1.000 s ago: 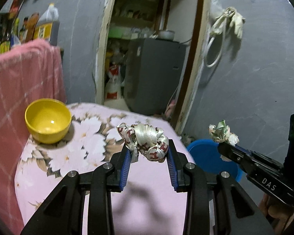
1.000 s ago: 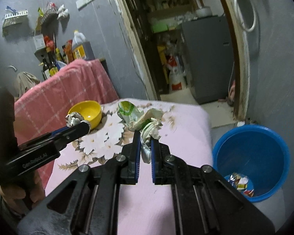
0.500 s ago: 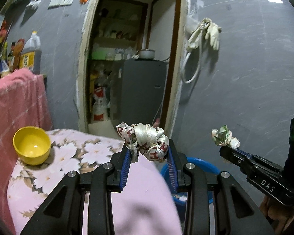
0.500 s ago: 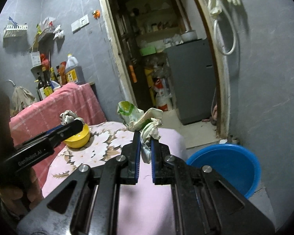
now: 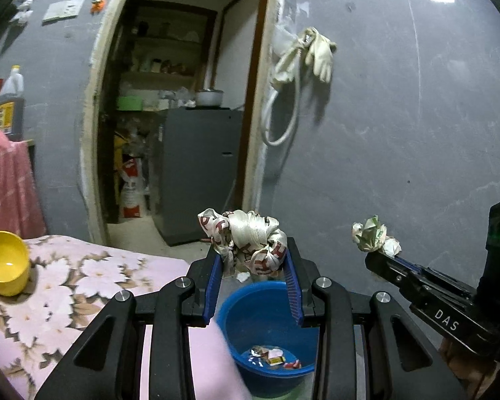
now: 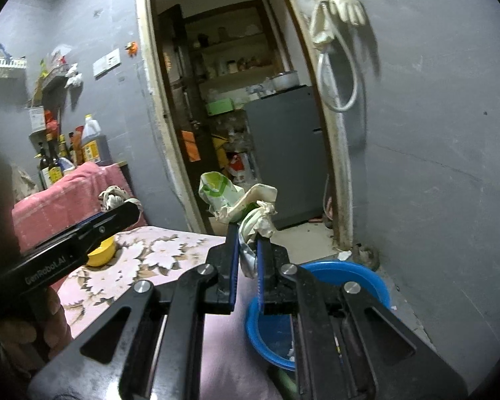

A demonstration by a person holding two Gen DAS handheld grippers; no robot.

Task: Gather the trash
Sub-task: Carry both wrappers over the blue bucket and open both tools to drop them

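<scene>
Blue bucket (image 5: 266,320) sits below both claws, beside the table edge (image 5: 216,333).

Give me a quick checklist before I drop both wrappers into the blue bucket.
1. Left tongs shut on red-and-white wrapper: ok.
2. Right tongs shut on green-and-white wrapper: ok.
3. Blue bucket below left tongs: ok.
4. Blue bucket below right tongs: cannot tell; it appears right of the tips.
5. Room in bucket: ok, only a few scraps at the bottom.
6. Yellow bowl clear of the drop: ok.
</scene>
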